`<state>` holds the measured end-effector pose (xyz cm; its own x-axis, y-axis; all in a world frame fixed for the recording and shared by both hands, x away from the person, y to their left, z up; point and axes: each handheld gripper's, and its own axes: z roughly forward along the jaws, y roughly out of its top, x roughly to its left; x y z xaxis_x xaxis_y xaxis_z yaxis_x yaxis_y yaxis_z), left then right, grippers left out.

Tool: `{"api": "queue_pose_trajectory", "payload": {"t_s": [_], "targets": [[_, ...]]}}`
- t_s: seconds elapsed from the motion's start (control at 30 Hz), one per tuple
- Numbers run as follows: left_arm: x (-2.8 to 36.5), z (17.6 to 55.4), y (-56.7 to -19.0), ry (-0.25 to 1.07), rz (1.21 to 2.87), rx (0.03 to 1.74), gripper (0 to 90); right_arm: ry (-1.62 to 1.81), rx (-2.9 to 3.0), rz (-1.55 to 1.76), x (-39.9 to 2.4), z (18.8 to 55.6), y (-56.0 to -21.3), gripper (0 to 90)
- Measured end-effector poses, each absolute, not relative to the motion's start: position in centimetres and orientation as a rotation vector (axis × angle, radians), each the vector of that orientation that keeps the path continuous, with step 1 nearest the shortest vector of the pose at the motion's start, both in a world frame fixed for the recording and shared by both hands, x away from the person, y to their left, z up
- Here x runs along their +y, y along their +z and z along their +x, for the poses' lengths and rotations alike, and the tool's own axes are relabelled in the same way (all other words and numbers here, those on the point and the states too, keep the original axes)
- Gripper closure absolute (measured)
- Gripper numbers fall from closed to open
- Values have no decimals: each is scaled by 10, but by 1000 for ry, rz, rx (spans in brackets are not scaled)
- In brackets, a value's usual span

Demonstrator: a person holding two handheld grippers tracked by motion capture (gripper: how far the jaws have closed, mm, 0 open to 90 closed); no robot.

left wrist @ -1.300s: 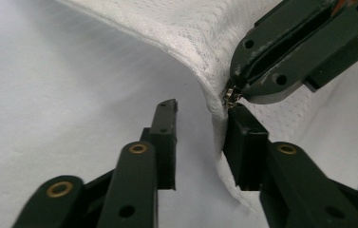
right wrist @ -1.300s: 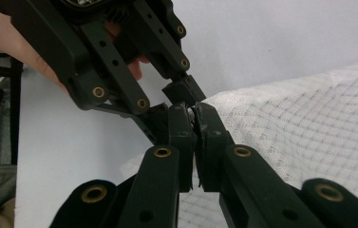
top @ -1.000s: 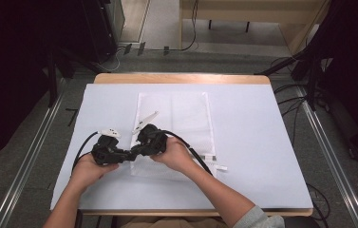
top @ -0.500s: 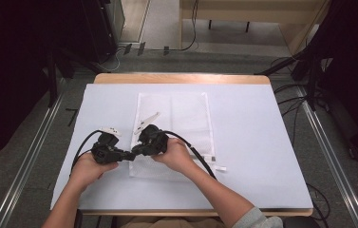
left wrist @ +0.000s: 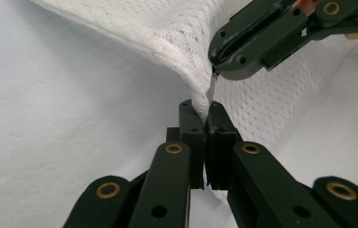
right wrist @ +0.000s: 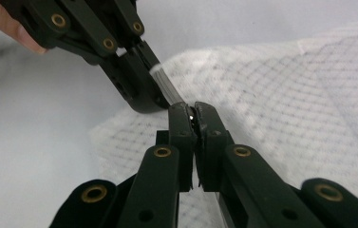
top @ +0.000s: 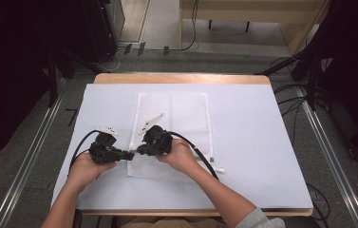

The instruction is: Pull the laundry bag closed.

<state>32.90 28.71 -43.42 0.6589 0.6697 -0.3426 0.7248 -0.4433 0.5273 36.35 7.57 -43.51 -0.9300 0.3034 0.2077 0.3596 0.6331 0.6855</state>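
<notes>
The left gripper (top: 128, 153), held low in a hand at the table's near left, has just finished closing and is clamped on the raised corner hem of the white rectangular mesh laundry bag (top: 186, 114). The bag lies flat mid-table on the pale blue table cover (top: 262, 142), long axis running away from the person. The right gripper (top: 140, 151) points left, tip to tip with it, pinched tight on a small metal bit at that same corner.

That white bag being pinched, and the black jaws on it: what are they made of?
The white bag looks like soft synthetic mesh fabric: open netting, hemmed edge, draping folds. The left gripper and the right gripper look like matte black moulded plastic, probably, with brass-coloured pivot pins.
</notes>
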Motion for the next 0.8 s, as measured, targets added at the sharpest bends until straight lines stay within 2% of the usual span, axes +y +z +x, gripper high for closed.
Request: {"api": "queue_pose_trajectory", "payload": {"t_s": [0.8], "targets": [[290, 328, -436, -111, 2196, 1055, 884, -1182, -2784, -573, 64, 366, -435, 885]]}}
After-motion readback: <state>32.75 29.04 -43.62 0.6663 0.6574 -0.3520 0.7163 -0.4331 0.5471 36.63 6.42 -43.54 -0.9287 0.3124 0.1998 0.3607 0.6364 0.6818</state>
